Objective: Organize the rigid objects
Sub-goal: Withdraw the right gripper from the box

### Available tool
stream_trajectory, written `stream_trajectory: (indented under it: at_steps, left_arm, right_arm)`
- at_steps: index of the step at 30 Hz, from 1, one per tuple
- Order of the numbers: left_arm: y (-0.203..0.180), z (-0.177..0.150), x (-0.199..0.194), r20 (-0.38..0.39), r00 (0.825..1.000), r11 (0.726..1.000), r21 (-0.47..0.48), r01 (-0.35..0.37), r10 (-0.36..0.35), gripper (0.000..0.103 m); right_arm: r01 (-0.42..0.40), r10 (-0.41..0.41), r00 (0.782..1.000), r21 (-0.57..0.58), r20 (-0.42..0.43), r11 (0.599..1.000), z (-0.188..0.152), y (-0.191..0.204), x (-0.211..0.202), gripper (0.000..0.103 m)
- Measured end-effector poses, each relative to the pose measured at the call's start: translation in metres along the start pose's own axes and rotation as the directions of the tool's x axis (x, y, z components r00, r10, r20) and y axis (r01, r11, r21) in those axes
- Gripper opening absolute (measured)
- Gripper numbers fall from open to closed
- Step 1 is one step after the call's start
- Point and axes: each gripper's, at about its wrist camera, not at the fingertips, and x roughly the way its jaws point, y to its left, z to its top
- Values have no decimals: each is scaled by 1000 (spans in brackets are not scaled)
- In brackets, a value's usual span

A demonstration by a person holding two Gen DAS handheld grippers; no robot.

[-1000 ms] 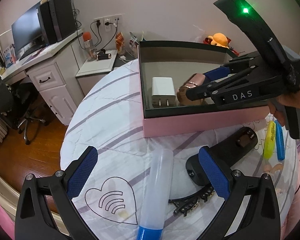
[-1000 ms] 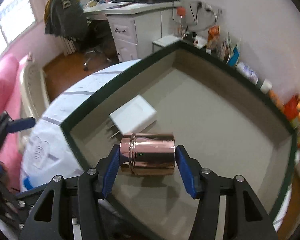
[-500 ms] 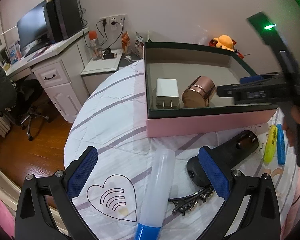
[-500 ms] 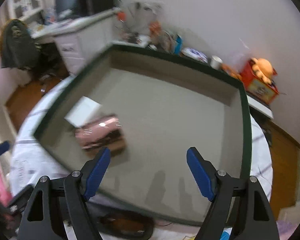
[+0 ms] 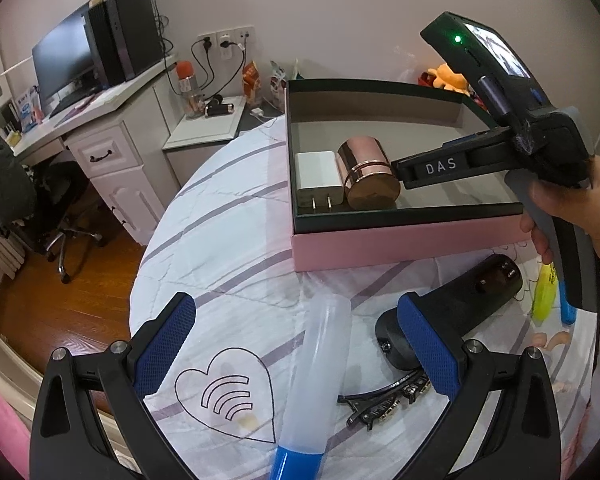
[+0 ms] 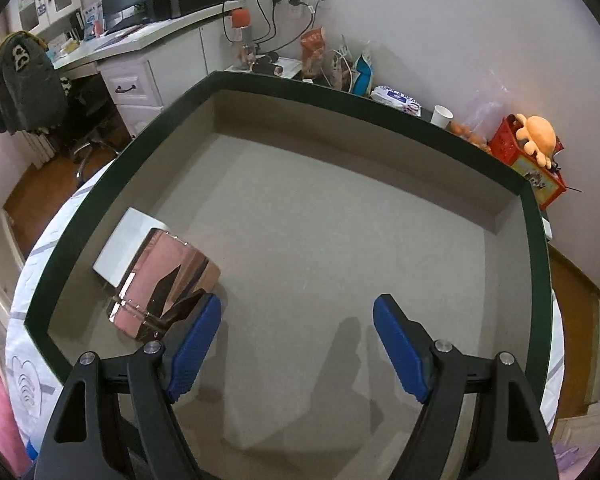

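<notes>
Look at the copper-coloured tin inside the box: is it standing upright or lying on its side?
On its side. The copper tin shows a round end facing outward, its curved wall resting on the box floor beside the white charger.

Colours around the two blue-padded claws

Ahead of the left claw [image 5: 296, 344] a pink box [image 5: 400, 242] with a dark green rim is showing a grey floor, holding a white charger [image 5: 316, 176] and a shiny rose-gold canister [image 5: 366, 172]; under that claw, a white cloth [image 5: 220, 248] is carrying lilac stripes and a black-outlined heart [image 5: 224, 396], a frosted tube [image 5: 320, 364] is ending in blue.
</notes>
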Motion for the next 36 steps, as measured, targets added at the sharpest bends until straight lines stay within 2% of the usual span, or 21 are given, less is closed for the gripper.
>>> stream_trajectory:
  at_steps: [9, 13, 16, 19, 22, 29, 36]
  left_arm:
    - [3, 1, -1, 0, 1000, 1000, -15, -8, 8, 102]
    - [2, 1, -12, 18, 1000, 1000, -28, -8, 8, 102]
    - [-1, 0, -24, 38, 999, 1000, -26, -3, 4, 102]
    - [-7, -4, -39, 60, 998, 1000, -25, -3, 5, 102]
    - [-12, -8, -52, 77, 997, 1000, -25, -4, 6, 102]
    - [-19, -24, -80, 105, 994, 999, -44, 13, -9, 103]
    - [-38, -40, -100, 119, 993, 999, -30, 23, -19, 103]
  right_arm:
    - [-18, 18, 1000, 32, 14, 999, -7, -10, -10, 80]
    - [-53, 49, 996, 63, 68, 997, -12, -18, -32, 80]
    - [-114, 101, 985, 89, 138, 989, -23, -19, -61, 80]
    - [-170, 148, 970, 101, 195, 980, -40, -15, -88, 83]
    - [-178, 148, 960, 112, 238, 978, -60, -12, -112, 86]
    - [-142, 95, 955, 153, 280, 978, -114, -21, -148, 86]
    - [-121, 54, 960, 232, 275, 965, -166, -46, -162, 86]
